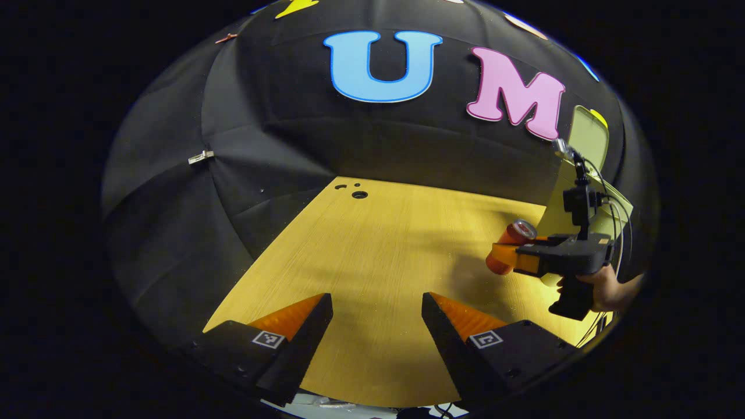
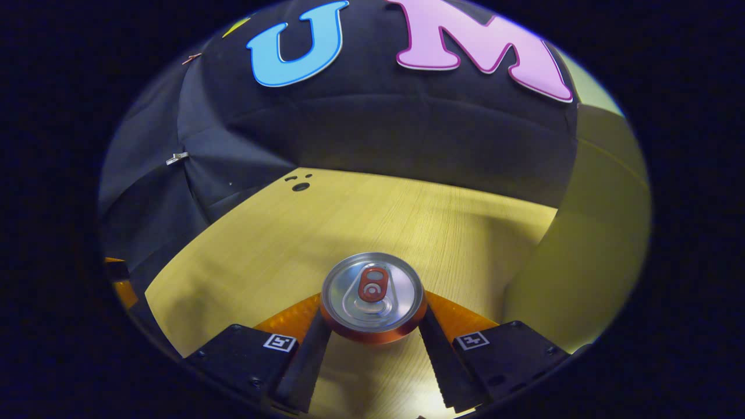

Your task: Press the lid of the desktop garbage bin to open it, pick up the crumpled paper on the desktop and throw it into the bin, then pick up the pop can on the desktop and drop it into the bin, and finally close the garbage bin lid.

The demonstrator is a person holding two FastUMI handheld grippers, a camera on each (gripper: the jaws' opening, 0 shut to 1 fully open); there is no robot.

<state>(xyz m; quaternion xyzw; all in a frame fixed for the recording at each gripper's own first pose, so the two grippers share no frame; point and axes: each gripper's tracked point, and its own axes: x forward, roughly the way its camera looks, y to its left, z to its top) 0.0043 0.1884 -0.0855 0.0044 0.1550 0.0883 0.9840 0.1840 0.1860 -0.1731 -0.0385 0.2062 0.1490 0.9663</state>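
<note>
One can (image 2: 372, 297) was counted, one bin (image 2: 588, 256), two grippers and one hand (image 1: 608, 288); the bin's lid (image 1: 589, 137) was seen raised in the left gripper view, standing up above the body at the far right of the table (image 1: 372, 244). What lay inside the bin could not be told, since its interior was hidden from both cameras. In the right gripper view the right gripper (image 2: 372, 340) was seen clamped on the can, a finger pressed against each side of it just below the rim, and the can's silver top with its pull tab was turned toward the camera. The can was held above the wooden table, with the bin's pale wall just beside it on the right. In the left gripper view the same can was seen from the side, tilted, gripped in the right gripper's fingers in front of the bin, near its lower body, with the hand wrapped round the handle and cables trailing from the unit. The left gripper (image 1: 377, 331) was seen with its jaws wide apart, nothing being held or touched between them, and bare table lay under the gap. A small dark hole (image 1: 359, 194) was noted near the table's far edge, well apart from the can and bin.
</note>
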